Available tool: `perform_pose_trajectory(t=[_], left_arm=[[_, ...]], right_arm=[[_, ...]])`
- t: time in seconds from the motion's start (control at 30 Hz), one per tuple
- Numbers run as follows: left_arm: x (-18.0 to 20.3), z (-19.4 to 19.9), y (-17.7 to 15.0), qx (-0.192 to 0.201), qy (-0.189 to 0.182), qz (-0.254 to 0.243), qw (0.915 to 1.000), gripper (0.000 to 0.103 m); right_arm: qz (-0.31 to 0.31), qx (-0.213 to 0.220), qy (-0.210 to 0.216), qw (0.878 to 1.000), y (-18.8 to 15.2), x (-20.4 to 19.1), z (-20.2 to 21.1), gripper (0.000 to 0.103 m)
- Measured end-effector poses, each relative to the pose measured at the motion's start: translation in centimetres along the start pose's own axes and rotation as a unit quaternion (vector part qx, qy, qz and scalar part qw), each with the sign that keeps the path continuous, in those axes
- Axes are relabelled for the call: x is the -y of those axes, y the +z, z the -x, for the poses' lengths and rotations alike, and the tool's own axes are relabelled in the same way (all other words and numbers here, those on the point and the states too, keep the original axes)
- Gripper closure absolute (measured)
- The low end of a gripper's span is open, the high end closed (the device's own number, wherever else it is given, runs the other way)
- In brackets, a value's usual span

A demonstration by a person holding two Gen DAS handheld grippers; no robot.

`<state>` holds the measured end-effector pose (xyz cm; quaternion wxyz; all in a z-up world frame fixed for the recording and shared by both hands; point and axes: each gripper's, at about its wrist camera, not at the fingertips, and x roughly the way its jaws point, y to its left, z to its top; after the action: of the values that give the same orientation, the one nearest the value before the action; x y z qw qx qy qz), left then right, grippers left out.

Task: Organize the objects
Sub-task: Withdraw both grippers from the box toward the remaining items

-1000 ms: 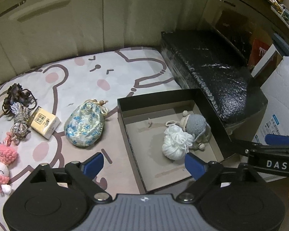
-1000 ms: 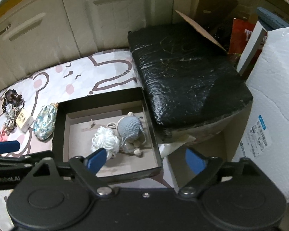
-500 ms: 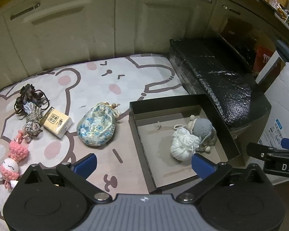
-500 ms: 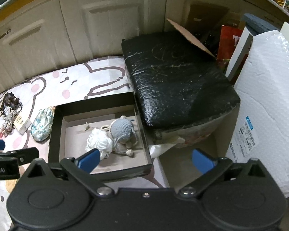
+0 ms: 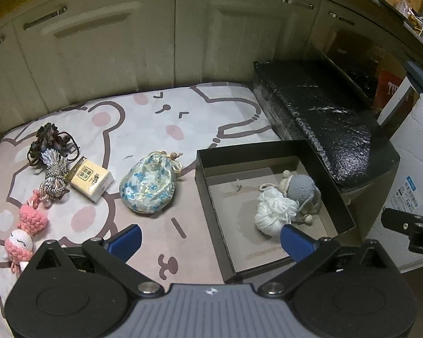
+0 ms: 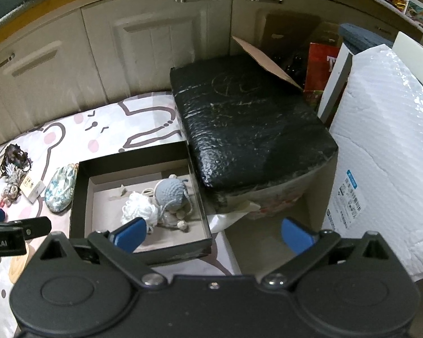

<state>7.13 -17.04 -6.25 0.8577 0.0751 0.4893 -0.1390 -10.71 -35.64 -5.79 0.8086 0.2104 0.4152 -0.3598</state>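
The left gripper [image 5: 210,239] is pointing steeply downward, its blue fingers [image 5: 125,238] spread as wide as they go after just opening, with nothing between them. The right gripper [image 6: 213,233] is tilting down likewise, its jaws also just opened wide and gripping nothing. Each gripper is showing at the other view's edge: the right one at lower right, the left one at lower left.
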Motion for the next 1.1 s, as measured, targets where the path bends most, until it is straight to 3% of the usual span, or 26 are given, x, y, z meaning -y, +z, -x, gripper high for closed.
perform_pose_trajectory(t=[0.17,0.43,1.1], left_arm=[[-0.2,0.2,-0.1,0.003,0.005,-0.001,1.0,0.0],[-2.5,0.9,-0.3,0.008,0.043,0.012,0.999,0.0],[-13.0,4.3,-1.6,0.022,0.107,0.085,0.9904,0.0]], right_arm=[[0.001,0.002,0.001,1.0,-0.3,-0.1,-0.1,0.0],[0.006,0.004,0.012,1.0,-0.1,-1.6,-0.5,0.0],[0.072,0.009,0.068,0.995,1.0,-11.8,-1.2,0.0]])
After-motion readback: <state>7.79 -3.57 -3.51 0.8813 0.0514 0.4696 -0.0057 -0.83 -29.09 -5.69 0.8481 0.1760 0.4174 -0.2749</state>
